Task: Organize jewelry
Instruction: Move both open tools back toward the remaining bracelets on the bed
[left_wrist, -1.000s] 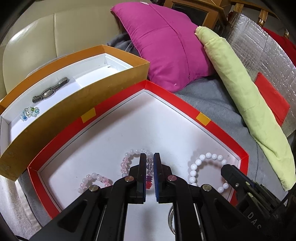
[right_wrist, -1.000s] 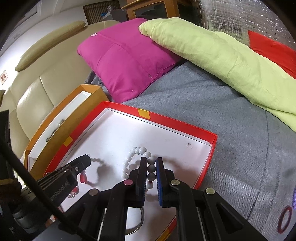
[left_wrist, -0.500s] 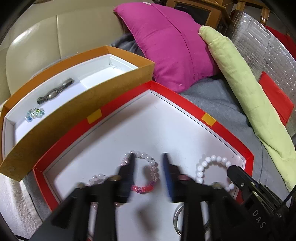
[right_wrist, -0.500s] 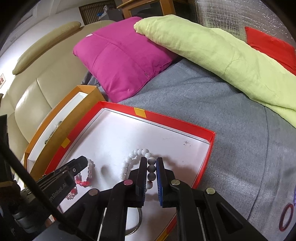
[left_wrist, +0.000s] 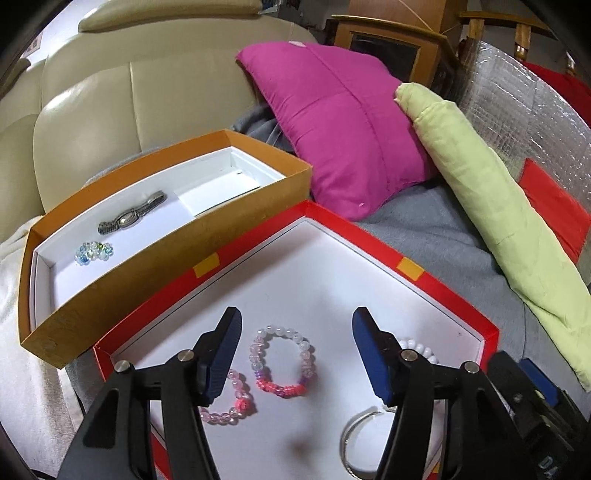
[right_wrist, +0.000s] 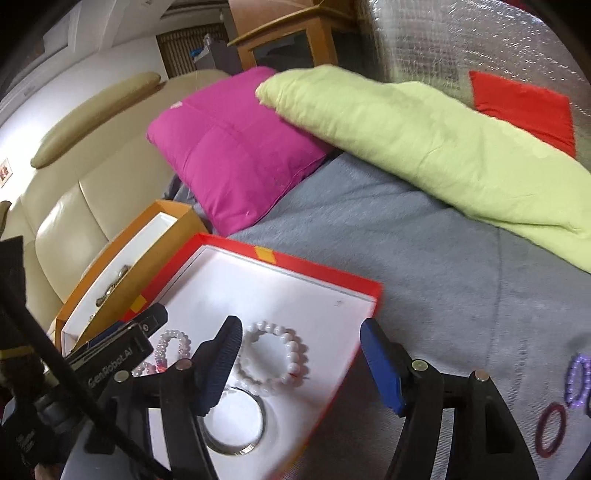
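Hovering over the red tray (left_wrist: 439, 295), the left gripper (left_wrist: 295, 354) has its jaws opening, apart from the pink beaded bracelet (left_wrist: 282, 363) that lies flat on the white floor of the tray between them. The right gripper (right_wrist: 301, 363) likewise has its jaws opening, with the white beaded bracelet (right_wrist: 275, 354) lying free in the tray just inside its left finger.

The left wrist view alone shows the inside of the orange box (left_wrist: 155, 266) beside the tray: a grey metal watch (left_wrist: 131, 218) and a small cluster of clear blue-green beads (left_wrist: 93, 252) on its white lining. It also shows a pale pink bracelet (left_wrist: 231, 400), partly behind the left finger, and only a few beads of the white bracelet.

The right wrist view alone shows the silver bangle (right_wrist: 236, 424) as a full ring, touching the white bracelet, and out on the grey blanket (right_wrist: 424, 258) a purple beaded bracelet (right_wrist: 576, 380) and a dark red ring-shaped band (right_wrist: 550, 428), well apart from the tray. It also carries the only clear writing: "GenRobot.AI" on the body of the left gripper. In the left view the letters "DA" show on the right gripper's body.

A magenta cushion (left_wrist: 340, 125) and a lime-green cloth roll (left_wrist: 491, 206) lie beyond the tray in both views.
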